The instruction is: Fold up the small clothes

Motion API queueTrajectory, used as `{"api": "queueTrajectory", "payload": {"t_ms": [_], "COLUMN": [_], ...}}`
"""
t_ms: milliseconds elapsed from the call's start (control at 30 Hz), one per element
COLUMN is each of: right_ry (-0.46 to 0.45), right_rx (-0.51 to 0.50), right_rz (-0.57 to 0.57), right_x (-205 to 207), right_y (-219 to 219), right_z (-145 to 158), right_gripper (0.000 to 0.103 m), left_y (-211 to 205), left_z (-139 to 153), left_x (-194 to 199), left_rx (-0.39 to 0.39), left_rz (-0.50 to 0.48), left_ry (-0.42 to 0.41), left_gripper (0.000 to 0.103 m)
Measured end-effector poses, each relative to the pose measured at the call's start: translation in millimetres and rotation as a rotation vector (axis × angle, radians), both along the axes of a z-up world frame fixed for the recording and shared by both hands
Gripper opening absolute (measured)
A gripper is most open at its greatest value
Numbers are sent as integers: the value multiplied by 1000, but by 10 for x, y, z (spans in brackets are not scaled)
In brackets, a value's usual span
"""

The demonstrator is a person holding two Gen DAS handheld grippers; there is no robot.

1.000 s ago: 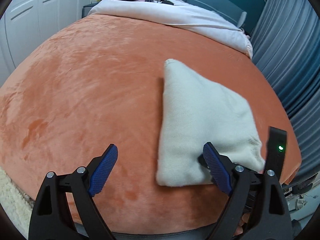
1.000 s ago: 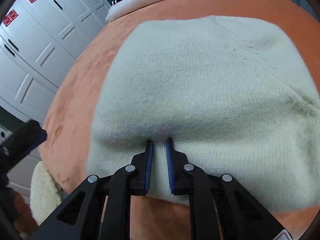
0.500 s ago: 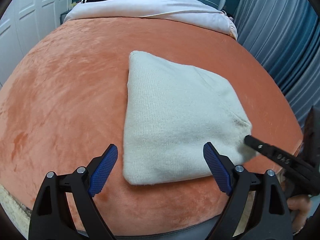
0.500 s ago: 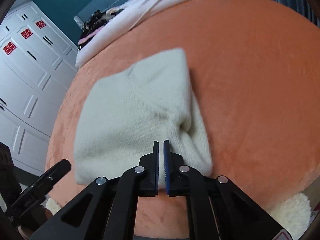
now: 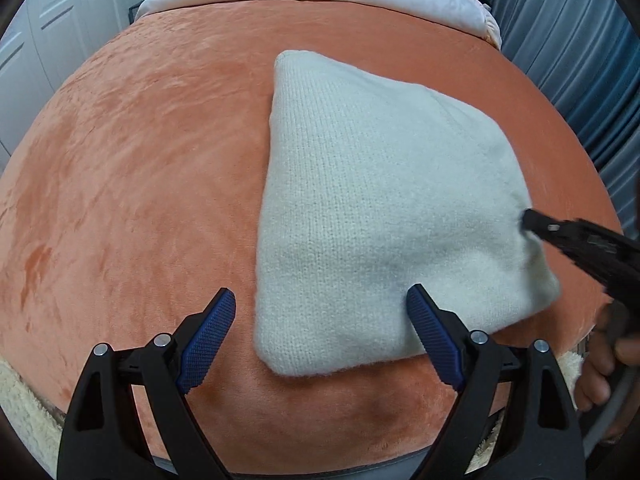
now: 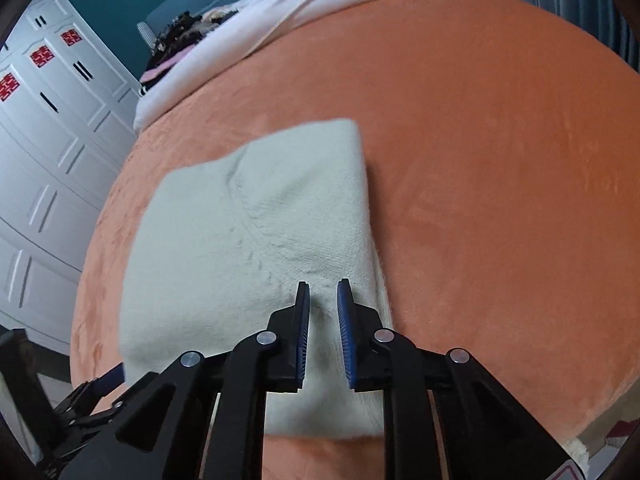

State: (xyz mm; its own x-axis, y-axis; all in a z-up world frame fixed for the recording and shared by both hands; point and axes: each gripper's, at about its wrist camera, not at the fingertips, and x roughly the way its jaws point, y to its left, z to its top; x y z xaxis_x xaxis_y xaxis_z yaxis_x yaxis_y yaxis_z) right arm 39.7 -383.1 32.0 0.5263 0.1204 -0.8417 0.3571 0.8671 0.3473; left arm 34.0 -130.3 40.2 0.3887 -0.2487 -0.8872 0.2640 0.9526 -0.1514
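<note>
Lying folded on the orange blanket (image 5: 132, 168) of the bed, the cream knitted garment (image 5: 384, 208) sits toward the near edge, its near hem just short of that edge. The left tool (image 5: 320, 336) hovers at this near hem with its blue-padded fingers spread wide: the right pad is over the knit, the left pad over bare blanket beside the garment's left corner. The right tool (image 6: 323, 332) comes in at the garment's right side, its tip at the edge of the knit in the left wrist view. From its own camera, its jaws stand a narrow gap apart, with the cream knit (image 6: 240, 240) showing between and beneath them; it grips nothing.
</note>
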Motion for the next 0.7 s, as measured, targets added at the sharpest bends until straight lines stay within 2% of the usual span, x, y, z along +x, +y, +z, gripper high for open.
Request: {"api": "queueTrajectory", "payload": {"t_ms": [33, 67, 167, 233, 267, 300, 367, 400, 433, 500, 533, 633, 700], "right_ry": [2, -1, -105, -124, -122, -101, -74, -65, -45, 1, 4, -137, -189], "right_rx": [0, -4, -28, -74, -97, -106, -80, -70, -65, -42, -40, 11, 37], "right_rz": [-3, 2, 8, -7, -17, -16, -3, -9, -8, 15, 20, 0, -9], "right_x": [47, 73, 19, -22, -57, -91, -158, -198, -204, -141, -137, -219, -233], "right_y": [11, 23, 40, 21, 13, 18, 39, 50, 68, 115, 140, 86, 11], "right_z": [-41, -5, 320, 455, 477, 460, 360, 286, 194, -1, -23, 299, 439], "right_gripper": [14, 2, 1, 3, 14, 20, 52, 53, 53, 26, 20, 16, 16], "left_y": [-9, -17, -29, -28, -31, -34, -47, -53, -59, -73, -82, -92, -98], "left_z": [-5, -6, -25, -41, -47, -49, -48, -54, -60, -68, -64, -50, -52], "left_x": [2, 10, 23, 39, 41, 48, 47, 41, 37, 33, 28, 12, 15], "left_rx": [2, 4, 13, 13, 11, 9, 13, 16, 18, 22, 26, 45, 48], "left_rz": [-1, -3, -7, -5, -2, -2, -6, -8, -9, -9, -12, -22, -25], "left_ry": [3, 5, 4, 10, 14, 16, 11, 9, 8, 12, 12, -3, -11], "left_gripper": [85, 85, 85, 85, 85, 85, 85, 85, 85, 85, 85, 85, 87]}}
